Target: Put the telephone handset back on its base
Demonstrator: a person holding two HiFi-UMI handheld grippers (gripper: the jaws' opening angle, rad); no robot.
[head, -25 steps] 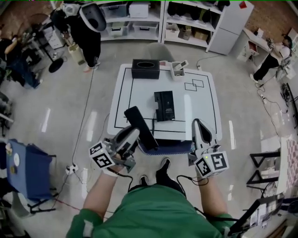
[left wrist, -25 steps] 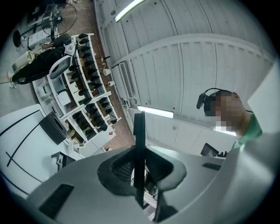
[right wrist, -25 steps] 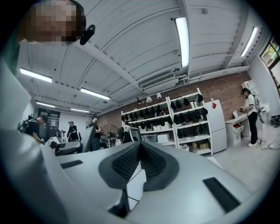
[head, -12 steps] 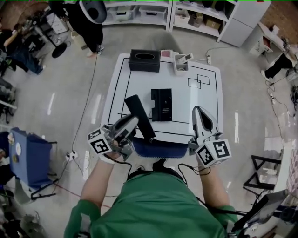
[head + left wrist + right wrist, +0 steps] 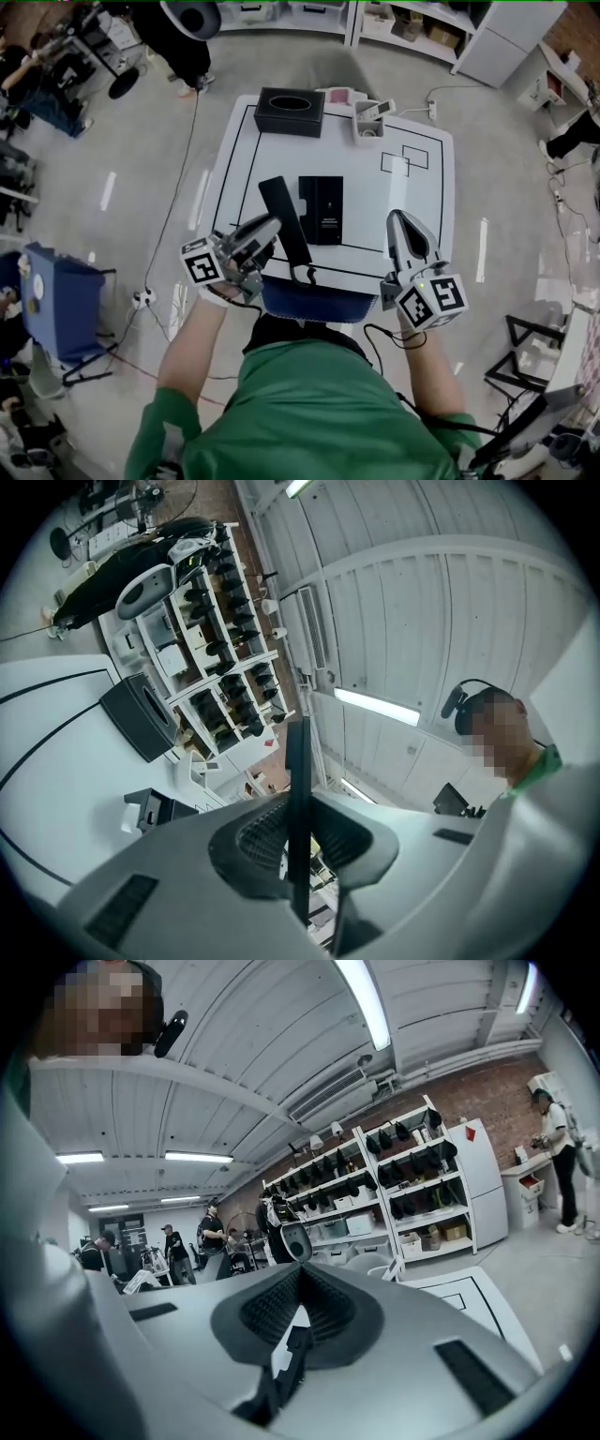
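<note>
The left gripper held the handset in its fingers, its length running ahead of them. The base lay just right of them. The right gripper was closed and empty.

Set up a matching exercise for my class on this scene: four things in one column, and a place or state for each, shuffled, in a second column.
Things
1. handset
2. base
3. black box
4. right gripper

Places or states
A. at the far left corner of the table
B. jaws together, holding nothing
C. clamped in the left gripper
D. lying flat mid-table, no handset on it

Pairs: 1-C; 2-D; 3-A; 4-B
</note>
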